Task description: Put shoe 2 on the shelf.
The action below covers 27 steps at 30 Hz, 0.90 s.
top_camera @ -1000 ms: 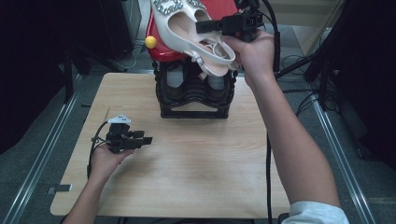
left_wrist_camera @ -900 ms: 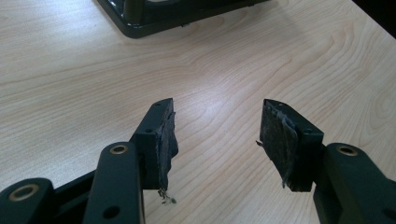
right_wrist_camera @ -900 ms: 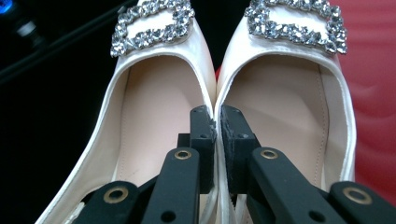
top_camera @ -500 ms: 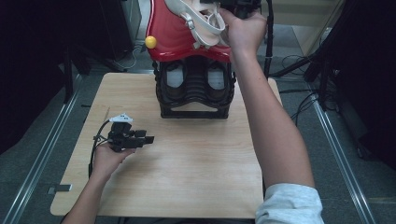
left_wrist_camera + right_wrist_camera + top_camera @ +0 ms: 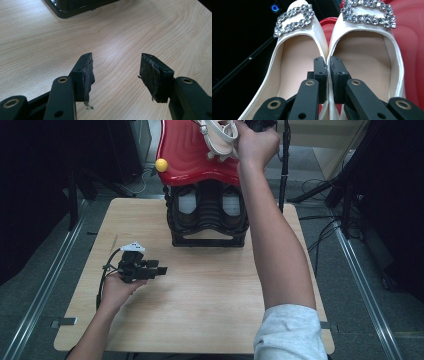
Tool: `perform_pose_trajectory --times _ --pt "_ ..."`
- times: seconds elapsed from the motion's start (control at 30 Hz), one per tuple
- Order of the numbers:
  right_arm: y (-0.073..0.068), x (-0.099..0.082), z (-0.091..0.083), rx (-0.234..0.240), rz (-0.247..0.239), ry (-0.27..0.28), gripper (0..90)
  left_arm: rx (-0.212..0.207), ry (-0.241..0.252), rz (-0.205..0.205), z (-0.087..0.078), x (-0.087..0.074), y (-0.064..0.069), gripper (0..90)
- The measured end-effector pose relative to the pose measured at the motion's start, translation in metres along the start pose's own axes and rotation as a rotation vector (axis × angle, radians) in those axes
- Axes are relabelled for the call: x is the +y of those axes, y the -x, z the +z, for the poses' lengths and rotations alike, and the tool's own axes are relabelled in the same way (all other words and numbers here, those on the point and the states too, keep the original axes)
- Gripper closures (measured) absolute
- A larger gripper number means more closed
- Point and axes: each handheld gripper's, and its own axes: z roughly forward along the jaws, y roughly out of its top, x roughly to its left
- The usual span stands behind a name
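Observation:
A pair of white shoes (image 5: 219, 138) with rhinestone buckles hangs above the red top (image 5: 187, 155) of a black rack (image 5: 207, 217). In the right gripper view my right gripper (image 5: 328, 62) is shut on the two touching inner walls of the left shoe (image 5: 294, 52) and the right shoe (image 5: 364, 50), pinching them together. The person's right hand (image 5: 256, 145) covers most of that gripper in the high view. My left gripper (image 5: 162, 269) rests low over the wooden table (image 5: 200, 300) at the left, and its jaws (image 5: 116, 67) stand open with nothing between them.
A yellow ball (image 5: 161, 165) sits at the red top's left edge. The rack's black base (image 5: 75, 7) lies just beyond the left gripper. Metal rails (image 5: 45, 280) run along both sides of the table, with cables and a stand (image 5: 285, 165) on the floor behind.
The right hand has carried the shoes farther back and over the red top, and the arm now reaches farther across the table. The left hand has stayed put.

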Motion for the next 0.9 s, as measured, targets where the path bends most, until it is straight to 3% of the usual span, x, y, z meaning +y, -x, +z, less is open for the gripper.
perform_pose_trajectory --times 0.2,0.33,0.47,0.7,0.9 --pt "0.002 0.002 0.01 -0.042 0.009 0.013 86.4 -0.012 0.008 -0.002 -0.001 0.0 0.001 44.4" --pt "0.003 0.001 0.013 -0.095 0.004 0.028 86.3 -0.017 0.01 0.001 -0.001 0.0 0.001 44.4" --pt "0.003 0.0 0.015 -0.103 0.015 0.043 86.3 -0.015 0.01 -0.002 0.0 0.0 0.002 44.5" --pt "0.001 0.0 0.014 -0.169 0.002 0.071 86.3 -0.019 0.003 0.004 0.001 0.0 0.002 44.4" --pt "0.005 -0.006 0.017 -0.147 0.06 0.072 86.3 -0.023 -0.003 0.007 0.002 0.0 0.003 44.5"
